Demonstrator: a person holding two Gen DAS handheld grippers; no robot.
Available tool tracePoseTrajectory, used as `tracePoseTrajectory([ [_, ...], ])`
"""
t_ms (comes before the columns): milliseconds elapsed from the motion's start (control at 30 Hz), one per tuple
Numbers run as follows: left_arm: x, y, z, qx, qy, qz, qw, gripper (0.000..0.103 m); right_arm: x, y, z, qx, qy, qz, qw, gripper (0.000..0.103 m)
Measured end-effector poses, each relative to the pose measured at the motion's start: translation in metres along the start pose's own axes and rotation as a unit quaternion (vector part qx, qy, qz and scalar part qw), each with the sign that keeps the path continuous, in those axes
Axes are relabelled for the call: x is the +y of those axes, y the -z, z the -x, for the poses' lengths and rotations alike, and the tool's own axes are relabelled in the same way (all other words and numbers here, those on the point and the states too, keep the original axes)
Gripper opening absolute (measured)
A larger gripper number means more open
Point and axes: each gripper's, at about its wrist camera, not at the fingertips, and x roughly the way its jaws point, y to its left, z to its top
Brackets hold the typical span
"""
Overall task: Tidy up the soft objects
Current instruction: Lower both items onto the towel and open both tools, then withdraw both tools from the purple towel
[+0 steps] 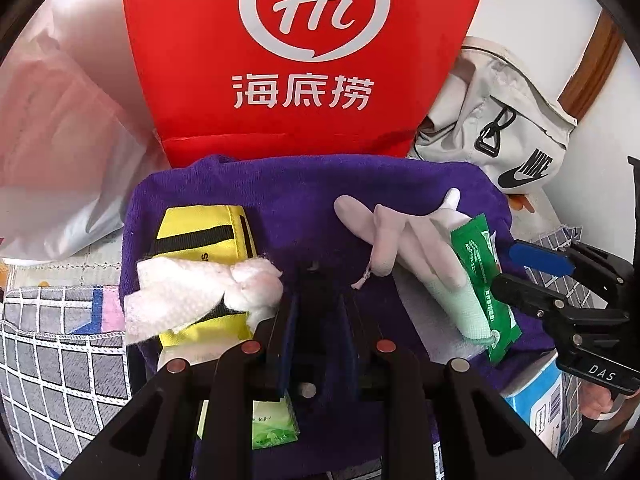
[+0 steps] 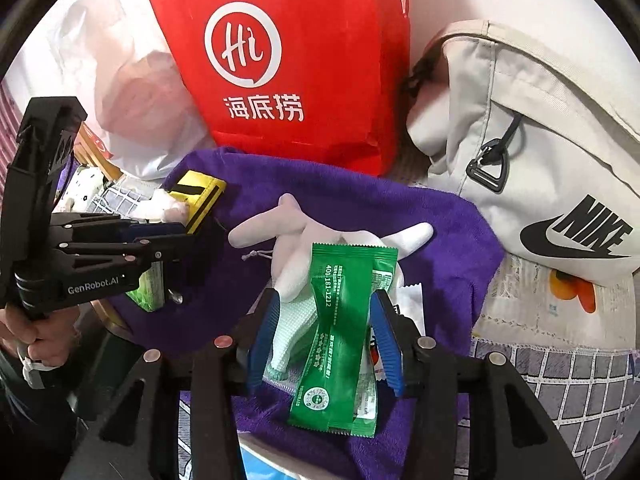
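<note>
**Soft goods on the towel, largest first**

1. Red bag (image 1: 308, 56), printed "Hi", is standing upright behind everything else.
2. Grey Nike bag (image 2: 532, 152) is slumping just right of the red bag.
3. White plastic bag (image 1: 60, 152) is lying left of the red bag.
4. Purple towel (image 1: 304, 196) is spreading across the middle, its far edge touching the red bag's base, carrying the items below.
5. Yellow pouch (image 1: 200, 236), black-striped, is lying on the towel's left part.
6. White cloth (image 1: 192, 292) is draping crumpled over the yellow pouch.
7. Glove (image 2: 300, 236), white, is lying on the towel's right part, fingers spread.
8. Green packet (image 2: 344, 320) is lying across the glove's cuff end.
9. My right gripper (image 2: 326, 304) is sitting with its blue pads on either side of the green packet and closing on its pinched waist.
10. My left gripper (image 1: 316, 300) is pointing down at the towel's centre, between pouch and glove, its fingers nearly together with only dark towel showing in the gap; whether they are pinching the cloth I cannot tell.
</note>
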Motion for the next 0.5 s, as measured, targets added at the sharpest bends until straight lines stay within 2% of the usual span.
tracePoseTrajectory([
  [200, 0.001, -0.001, 0.009, 0.001, -0.002, 0.003, 1.0, 0.021, 0.003, 0.001, 0.022, -0.018, 0.009, -0.005, 1.0, 0.047],
  [300, -0.002, 0.0, 0.024, -0.011, -0.004, 0.001, 0.9999, 0.022, 0.008, 0.001, 0.039, -0.03, 0.011, -0.008, 0.999, 0.047],
  [367, -0.005, 0.001, 0.035, -0.018, -0.001, 0.0, 0.9998, 0.027, 0.013, 0.003, 0.051, -0.03, 0.016, -0.004, 0.999, 0.051],
  [500, -0.014, 0.006, 0.058, -0.03, 0.002, -0.005, 0.9995, 0.028, 0.027, 0.015, 0.081, -0.054, 0.027, 0.002, 0.998, 0.053],
])
